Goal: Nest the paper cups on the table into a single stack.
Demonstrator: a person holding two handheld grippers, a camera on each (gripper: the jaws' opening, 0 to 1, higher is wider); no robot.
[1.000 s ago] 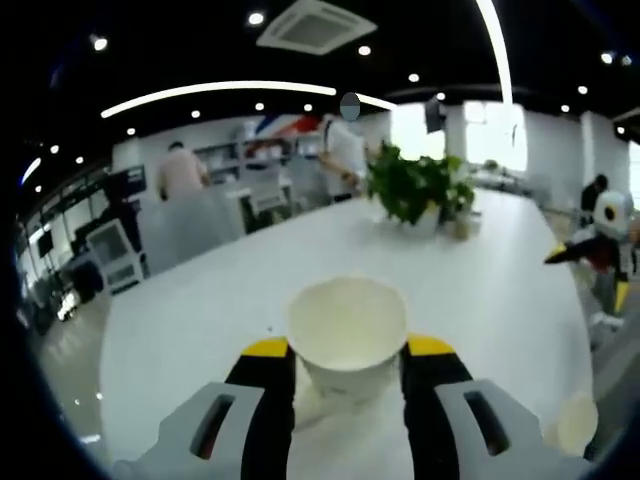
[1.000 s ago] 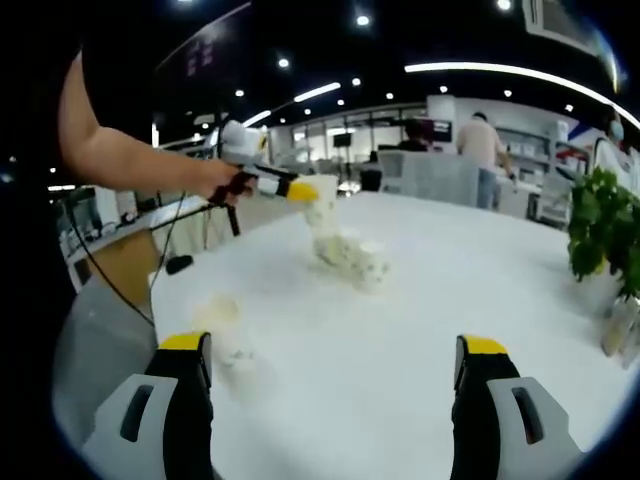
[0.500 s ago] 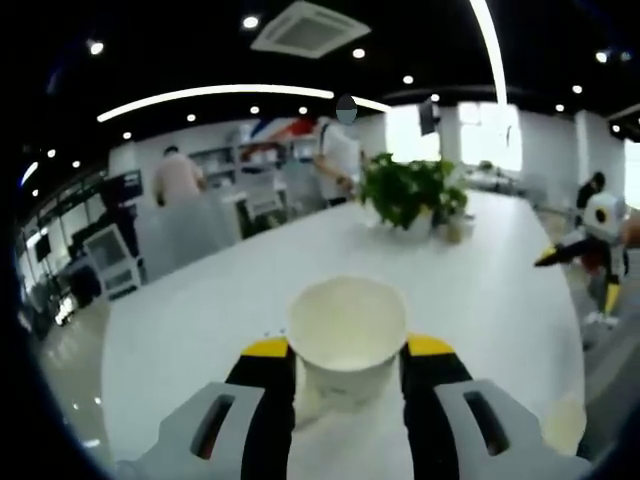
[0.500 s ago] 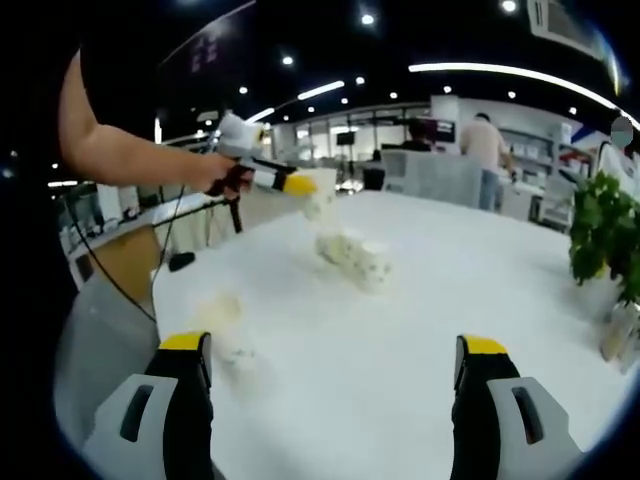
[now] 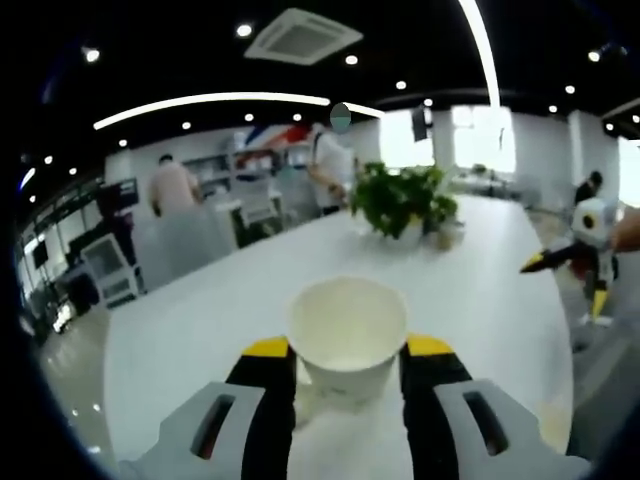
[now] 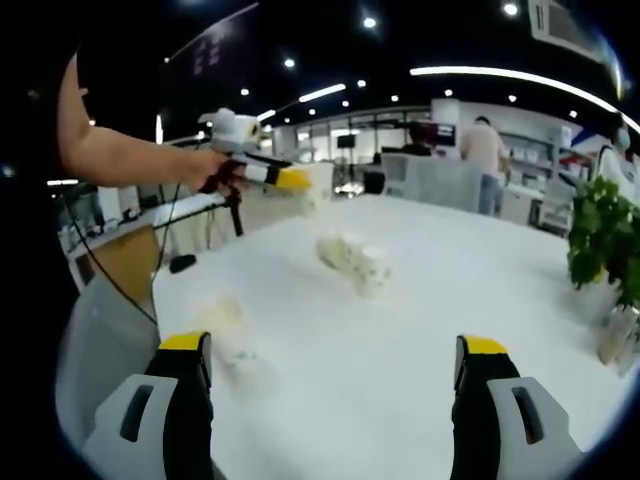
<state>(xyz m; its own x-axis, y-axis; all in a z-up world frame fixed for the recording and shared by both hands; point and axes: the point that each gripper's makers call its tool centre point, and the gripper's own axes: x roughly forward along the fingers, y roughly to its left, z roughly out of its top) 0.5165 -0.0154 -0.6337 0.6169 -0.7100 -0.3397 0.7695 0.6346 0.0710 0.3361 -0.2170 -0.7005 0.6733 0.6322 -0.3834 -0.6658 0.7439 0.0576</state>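
Note:
A white paper cup (image 5: 347, 322) stands upright between my left gripper's (image 5: 347, 348) yellow-tipped jaws, which are shut on its sides, mouth up. In the right gripper view a hand holds that left gripper (image 6: 290, 180) in the air at the upper left, with the held cup (image 6: 320, 177) above the white table (image 6: 440, 290). Below it, a few blurred cups (image 6: 355, 262) lie together on the table. One more cup (image 6: 226, 326) sits nearer, just beyond my right gripper's left jaw. My right gripper (image 6: 335, 362) is open and holds nothing. It also appears at the right, the right gripper (image 5: 558, 256) seen from the left gripper view.
A potted plant (image 5: 401, 198) stands at the far end of the long table, and the same plant (image 6: 603, 236) is by a small glass (image 6: 613, 336). People and desks fill the background. The table edge (image 6: 160, 300) runs along the left, with a cable hanging beside it.
The left gripper has carried its cup slightly up and away from the lying cups. The right gripper has stayed open and nearly still.

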